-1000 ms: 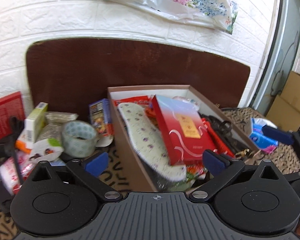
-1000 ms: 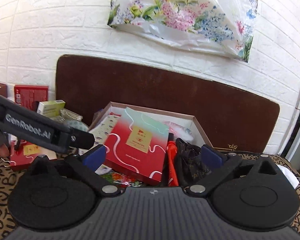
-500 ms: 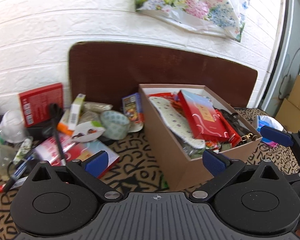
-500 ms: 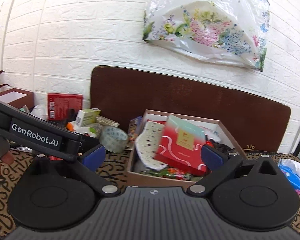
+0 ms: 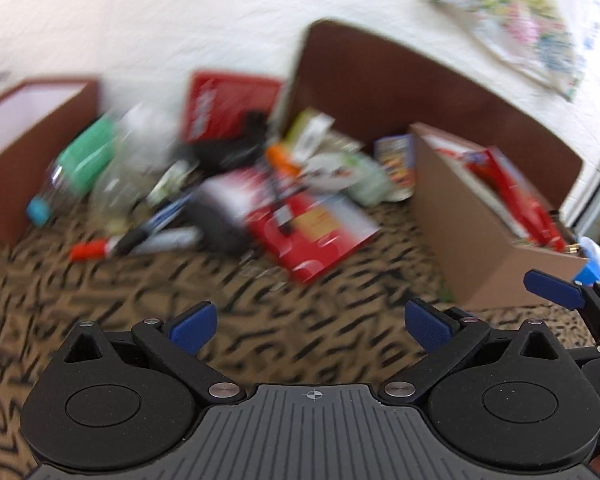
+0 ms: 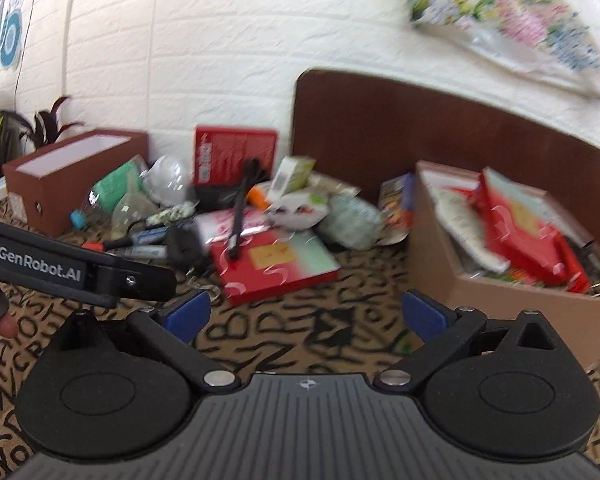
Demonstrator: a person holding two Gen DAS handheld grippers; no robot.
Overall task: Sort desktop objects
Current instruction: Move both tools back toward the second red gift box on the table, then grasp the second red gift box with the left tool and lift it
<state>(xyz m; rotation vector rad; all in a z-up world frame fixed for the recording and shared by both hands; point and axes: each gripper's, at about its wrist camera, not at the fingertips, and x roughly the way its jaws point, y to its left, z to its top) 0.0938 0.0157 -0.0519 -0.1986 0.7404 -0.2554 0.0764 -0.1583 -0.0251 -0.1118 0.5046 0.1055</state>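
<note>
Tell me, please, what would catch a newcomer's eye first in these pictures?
Probably the heap of clutter at the middle of the patterned tabletop, topped by a flat red box. To its right stands an overfull cardboard box. Both claws, left claw and right claw, hang open and empty.

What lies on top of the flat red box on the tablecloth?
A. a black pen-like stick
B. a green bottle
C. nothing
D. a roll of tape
A: in the right wrist view a black stick lies slantwise across the far left part of the red box.
</note>
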